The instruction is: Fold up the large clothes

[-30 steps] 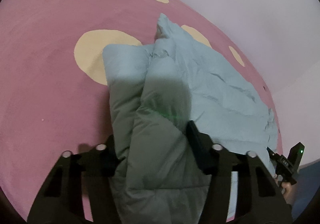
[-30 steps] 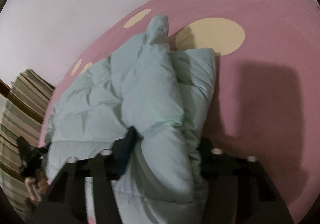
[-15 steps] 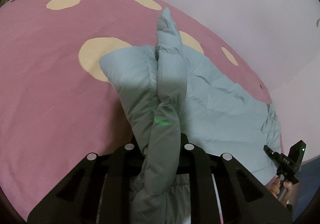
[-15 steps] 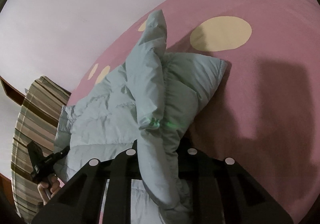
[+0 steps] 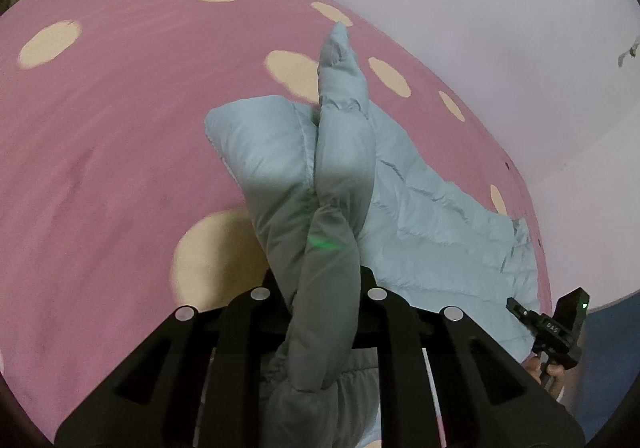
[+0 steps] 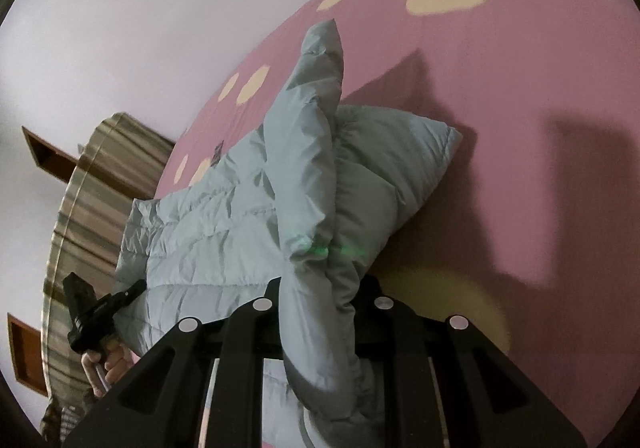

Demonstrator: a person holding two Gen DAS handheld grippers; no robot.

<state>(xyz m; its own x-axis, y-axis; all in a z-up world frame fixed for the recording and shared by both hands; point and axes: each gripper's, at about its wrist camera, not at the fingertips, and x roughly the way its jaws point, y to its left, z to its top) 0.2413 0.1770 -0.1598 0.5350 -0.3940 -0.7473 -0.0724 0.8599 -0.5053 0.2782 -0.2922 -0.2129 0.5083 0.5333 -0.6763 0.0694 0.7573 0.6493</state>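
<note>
**Both my grippers pinch the puffy jacket**

My left gripper (image 5: 320,288) is squeezed tight on a thick fold of the light blue puffer jacket (image 5: 420,208). The puffy cloth fills the gap between my two black fingers (image 5: 252,328) and bulges out above and below them. A small green light spot sits on the fold just past my fingers.

My right gripper (image 6: 320,296) is squeezed tight on the jacket (image 6: 224,216) too. The cloth is bunched up between its fingers (image 6: 396,332) and hangs down over them.

From each pinch, a puffy part of the jacket sticks up to a point. Beside it, a fat corner of the jacket pokes out like a pillow. The remainder of the jacket spreads flat on the pink blanket (image 5: 100,168) with pale yellow dots.

In the left view, the jacket runs to the right edge of the blanket, and my right gripper (image 5: 556,324) shows small there, at the far hem. In the right view, the jacket runs to the left edge of the blanket, and my left gripper (image 6: 96,308) shows small there, with fingers of my hand (image 6: 106,364) around its handle.

Dark shadows fall on the blanket to the right of the jacket in the right view. A pale wall (image 6: 140,28) stands behind the blanket. A striped cloth (image 6: 92,216) hangs at the blanket's left edge.
</note>
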